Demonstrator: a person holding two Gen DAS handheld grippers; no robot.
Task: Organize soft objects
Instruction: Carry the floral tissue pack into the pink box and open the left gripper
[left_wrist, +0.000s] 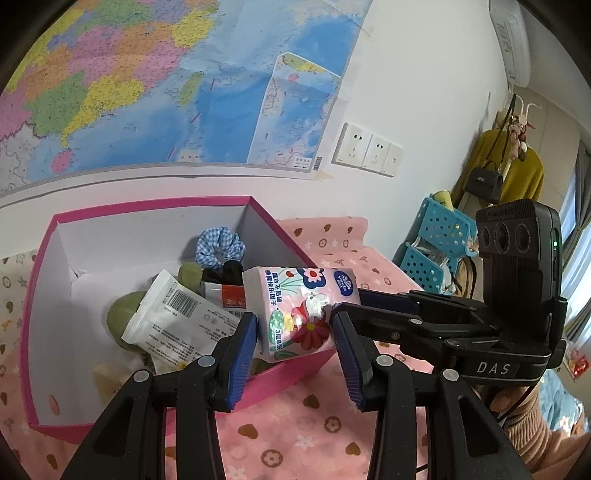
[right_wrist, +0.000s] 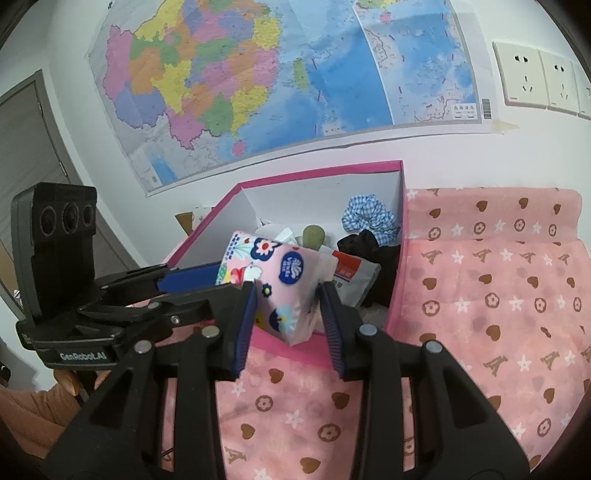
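A pink flowered tissue pack (left_wrist: 295, 306) hangs over the near corner of the pink box (left_wrist: 40, 295). My left gripper (left_wrist: 295, 325) is shut on it, a blue pad on each side. My right gripper (left_wrist: 347, 301) comes in from the right and pinches the pack's other end. In the right wrist view the tissue pack (right_wrist: 280, 280) is squeezed between the right gripper (right_wrist: 286, 299) pads, over the pink box (right_wrist: 397, 288) rim. The left gripper (right_wrist: 218, 288) reaches it from the left. Inside lie a blue gingham scrunchie (left_wrist: 219, 245), a black scrunchie (left_wrist: 225, 273), a white wipes pack (left_wrist: 177, 317) and a green soft toy (left_wrist: 123, 314).
The box stands on a pink patterned cloth (right_wrist: 498, 295) against a wall with a map (right_wrist: 258, 74) and sockets (left_wrist: 365, 149). A blue perforated basket (left_wrist: 439, 240) stands at the far right. A person's hand (left_wrist: 509, 398) holds the right gripper.
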